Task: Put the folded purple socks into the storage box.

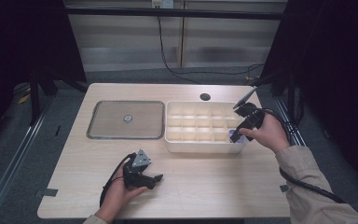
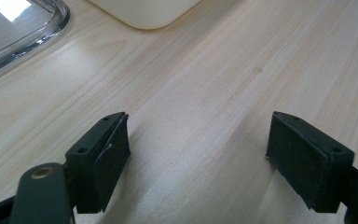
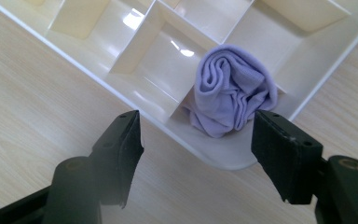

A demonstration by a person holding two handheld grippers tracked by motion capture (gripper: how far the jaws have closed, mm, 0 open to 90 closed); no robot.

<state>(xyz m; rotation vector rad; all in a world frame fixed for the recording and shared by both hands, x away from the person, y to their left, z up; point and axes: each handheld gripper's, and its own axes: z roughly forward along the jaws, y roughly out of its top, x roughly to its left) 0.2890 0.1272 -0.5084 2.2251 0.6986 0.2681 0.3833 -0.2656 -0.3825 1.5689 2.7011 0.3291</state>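
Left claw (image 2: 198,154) gapes over bare table (image 2: 223,84) — tray (image 2: 51,23) corner beyond.

No text, label or number can be read anywhere

I see a lilac cloth (image 3: 230,91) rolled in the corner cell of the cream tray (image 3: 135,56). Beside the tray my right gripper (image 3: 198,156) is black, pads matte black. The table (image 1: 205,182) under the tray is pale wood with fine grain. Left of the tray lies a grey, silver-rimmed lid (image 1: 126,120). My left gripper (image 2: 198,161) is black too.
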